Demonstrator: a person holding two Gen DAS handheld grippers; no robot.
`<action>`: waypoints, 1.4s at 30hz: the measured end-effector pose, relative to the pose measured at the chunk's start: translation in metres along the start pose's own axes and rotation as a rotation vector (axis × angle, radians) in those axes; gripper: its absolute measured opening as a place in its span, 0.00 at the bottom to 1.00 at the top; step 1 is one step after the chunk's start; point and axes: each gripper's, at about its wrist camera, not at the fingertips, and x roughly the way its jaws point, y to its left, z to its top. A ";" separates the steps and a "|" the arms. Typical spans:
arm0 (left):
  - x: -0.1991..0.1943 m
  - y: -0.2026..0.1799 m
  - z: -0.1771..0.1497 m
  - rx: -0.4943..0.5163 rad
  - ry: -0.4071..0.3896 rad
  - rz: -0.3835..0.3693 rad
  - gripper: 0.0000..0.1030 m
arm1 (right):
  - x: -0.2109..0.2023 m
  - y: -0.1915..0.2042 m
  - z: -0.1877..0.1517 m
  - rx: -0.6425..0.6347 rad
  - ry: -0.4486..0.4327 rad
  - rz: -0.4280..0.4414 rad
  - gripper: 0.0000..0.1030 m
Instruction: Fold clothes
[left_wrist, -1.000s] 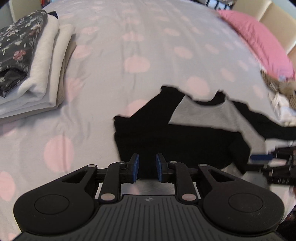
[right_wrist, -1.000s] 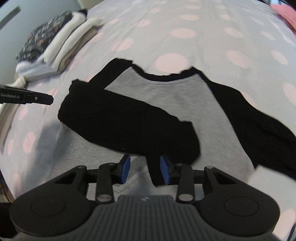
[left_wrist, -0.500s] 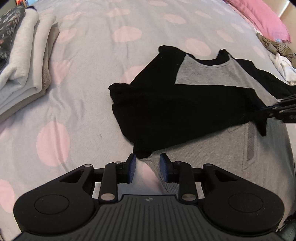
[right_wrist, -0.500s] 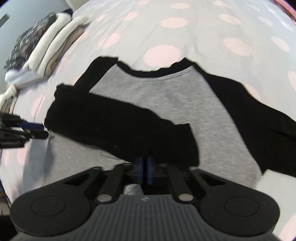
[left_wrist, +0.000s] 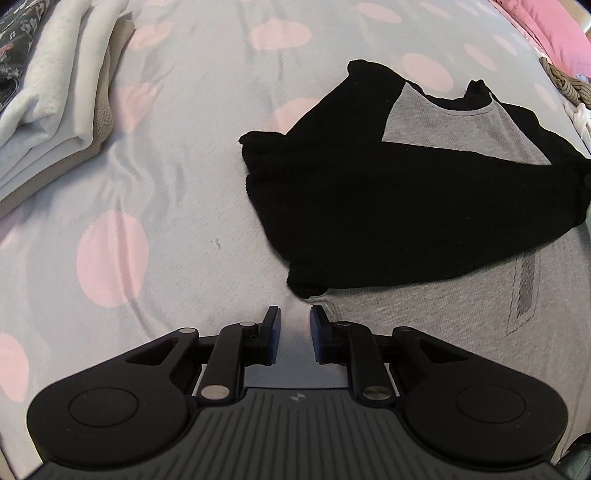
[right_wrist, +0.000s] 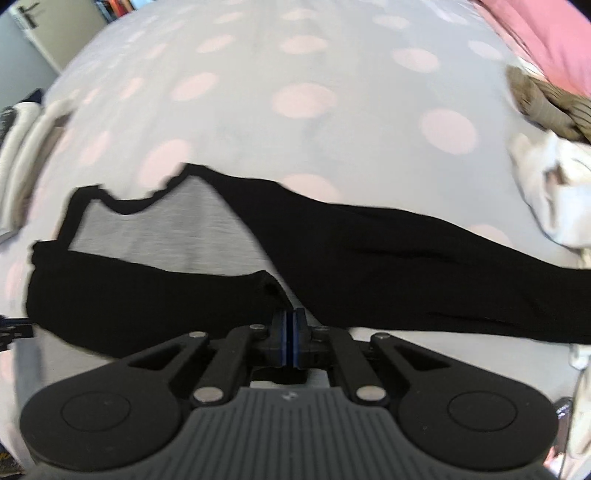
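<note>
While the grey-and-black raglan top (left_wrist: 436, 206) lies flat on the dotted bedspread (left_wrist: 177, 155) with one black sleeve (left_wrist: 388, 221) already laid across its chest, the step in hand looks to be tucking in the side, and it goes best with both hands working together. The left gripper (left_wrist: 294, 325) hovers at the shirt's near edge, just below the folded sleeve's corner; its jaws are closing with only a narrow gap left, and no cloth sits between them yet, so it should slide further onto the grey hem before it bites. The right gripper (right_wrist: 290, 332) has its pads pressed together; whether a pinch of black fabric is caught there I cannot tell, since the view is blurred. The other sleeve (right_wrist: 424, 266) stretches out flat towards the unfolded heap (right_wrist: 554, 192). Lift low and keep the edge taut, so the laid sleeve does not slip. The folded stack (left_wrist: 55, 96) sits well apart.
</note>
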 end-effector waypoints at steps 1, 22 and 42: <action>-0.002 0.001 0.001 -0.004 -0.007 -0.012 0.15 | 0.004 -0.005 -0.001 0.010 0.005 0.000 0.04; -0.001 0.042 0.052 -0.362 -0.307 -0.089 0.24 | 0.015 -0.018 0.002 0.091 -0.027 0.087 0.07; -0.016 0.045 0.049 -0.371 -0.341 -0.051 0.03 | 0.006 -0.014 0.016 0.080 -0.112 0.063 0.21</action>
